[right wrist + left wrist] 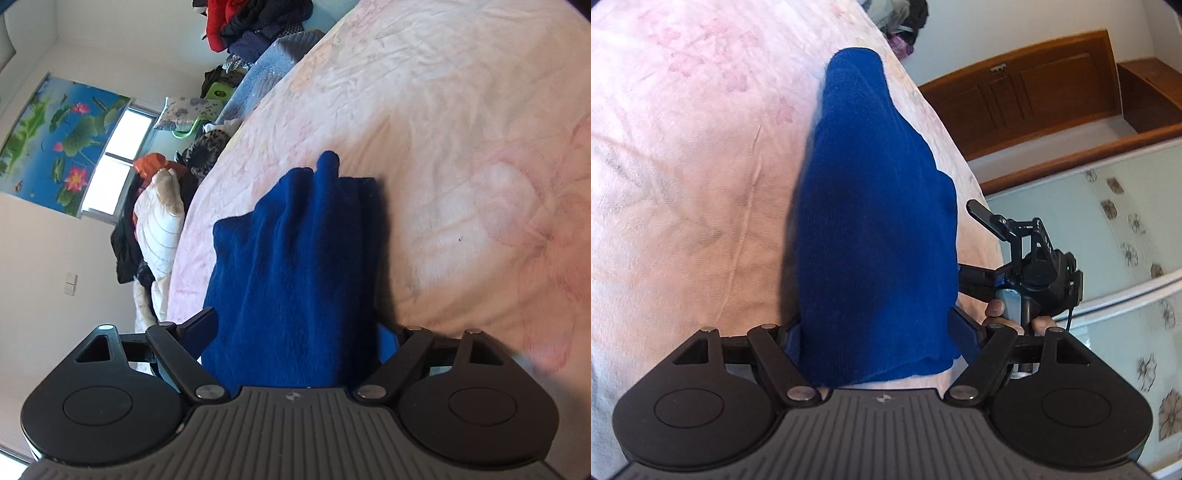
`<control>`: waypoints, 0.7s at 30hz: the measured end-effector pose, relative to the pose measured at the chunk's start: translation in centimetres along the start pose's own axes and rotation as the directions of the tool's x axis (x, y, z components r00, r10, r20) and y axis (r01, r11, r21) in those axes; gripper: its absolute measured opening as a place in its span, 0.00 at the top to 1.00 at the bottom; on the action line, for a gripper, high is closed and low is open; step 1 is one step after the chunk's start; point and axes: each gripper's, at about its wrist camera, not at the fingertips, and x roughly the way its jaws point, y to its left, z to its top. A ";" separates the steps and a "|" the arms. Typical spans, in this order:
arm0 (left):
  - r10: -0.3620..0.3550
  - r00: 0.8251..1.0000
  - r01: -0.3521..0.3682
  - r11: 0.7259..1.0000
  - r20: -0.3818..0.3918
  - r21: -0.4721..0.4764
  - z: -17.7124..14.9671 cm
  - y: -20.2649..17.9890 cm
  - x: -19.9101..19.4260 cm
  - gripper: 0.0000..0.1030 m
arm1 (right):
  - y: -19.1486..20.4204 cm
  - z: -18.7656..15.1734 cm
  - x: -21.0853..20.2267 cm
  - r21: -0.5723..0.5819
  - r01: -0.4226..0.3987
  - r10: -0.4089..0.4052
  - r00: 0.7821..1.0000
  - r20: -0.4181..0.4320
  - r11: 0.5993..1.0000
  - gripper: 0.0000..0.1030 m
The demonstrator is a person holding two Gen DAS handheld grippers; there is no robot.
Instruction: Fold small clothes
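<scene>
Blue garment (875, 221), unlabelled, lies bunched on the pink floral bedsheet (683, 166). Left gripper (882, 336) and right gripper (295, 332) each clamp one end of it between their fingers.

fuzzy blue cloth (871, 221); matt crinkled bedsheet (683, 166).

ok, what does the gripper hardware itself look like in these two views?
Both match: grey ribbed base plate with a small round logo, two black round discs, black linkage bars on silver pivot pins, blue finger pads. Left hand-held gripper, right hand-held gripper. The left view also shows the other unit's black camera cage, thin black cable and bare fingers.
</scene>
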 end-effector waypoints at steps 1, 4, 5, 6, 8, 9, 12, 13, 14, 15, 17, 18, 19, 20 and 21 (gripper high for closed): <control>0.017 1.000 -0.017 1.000 0.005 -0.011 0.1 0.0 -0.1 0.41 | 0.2 0.0 0.2 0.000 0.000 0.000 1.000 0.001 1.000 0.18; 0.097 0.995 -0.097 0.995 -0.016 0.006 0.0 -0.2 0.4 0.78 | 0.5 -0.2 1.0 -0.018 0.016 -0.015 1.000 0.014 1.000 0.28; 0.109 0.994 -0.108 0.994 -0.016 0.012 -0.1 -0.2 0.5 0.78 | 0.5 -0.2 1.4 -0.034 0.042 -0.042 0.999 0.001 0.999 0.49; 0.109 0.994 -0.108 0.994 -0.015 0.016 -0.2 -0.2 0.2 0.79 | 0.3 -0.3 1.7 -0.042 0.065 -0.065 0.998 -0.007 0.997 0.70; 0.121 0.993 -0.120 0.992 -0.007 0.033 -0.3 -0.5 -0.1 0.82 | -0.5 -0.3 1.6 -0.033 0.038 -0.038 0.999 0.003 0.999 0.73; 0.128 0.992 -0.128 0.991 -0.004 0.045 -0.3 -0.7 -0.1 0.82 | -0.7 -0.4 1.5 -0.032 0.032 -0.032 0.999 0.007 0.999 0.74; 0.135 0.991 -0.135 0.988 0.009 0.077 -0.4 -1.3 -0.4 0.85 | -0.1 -0.8 1.3 -0.059 0.044 -0.043 0.999 0.028 0.997 0.74; 0.131 0.991 -0.132 0.987 0.016 0.088 -0.5 -1.6 -0.9 0.86 | 0.3 -0.9 1.2 -0.071 0.042 -0.040 0.999 0.032 0.997 0.74; 0.124 0.992 -0.126 0.988 0.022 0.093 -0.6 -1.8 -1.2 0.86 | 0.6 -1.0 1.1 -0.078 0.038 -0.035 0.999 0.034 0.996 0.74; 0.115 0.993 -0.117 0.989 0.024 0.095 -0.4 -2.0 -1.3 0.87 | 0.9 -1.1 0.9 -0.080 0.029 -0.026 0.999 0.034 0.996 0.74; 0.108 0.994 -0.110 0.989 0.027 0.100 -0.5 -2.3 -1.8 0.87 | 1.4 -1.3 0.4 -0.085 0.014 -0.012 1.000 0.026 0.996 0.74; 0.105 0.994 -0.107 0.989 0.022 0.099 -0.6 -2.2 -2.1 0.87 | 1.7 -1.5 0.2 -0.088 0.011 -0.009 1.000 0.015 0.996 0.74; 0.108 0.994 -0.110 0.989 0.017 0.104 -0.7 -2.3 -2.4 0.87 | 1.8 -1.8 0.0 -0.091 0.009 -0.008 1.000 0.006 0.996 0.74; 0.114 0.993 -0.115 0.987 0.014 0.111 -0.8 -2.2 -2.7 0.87 | 1.9 -2.2 -0.1 -0.092 0.004 -0.005 1.000 -0.008 0.996 0.74; 0.120 0.993 -0.120 0.986 0.009 0.112 -0.8 -1.9 -3.0 0.87 | 1.9 -2.5 -0.2 -0.100 0.005 -0.007 1.000 -0.020 0.995 0.74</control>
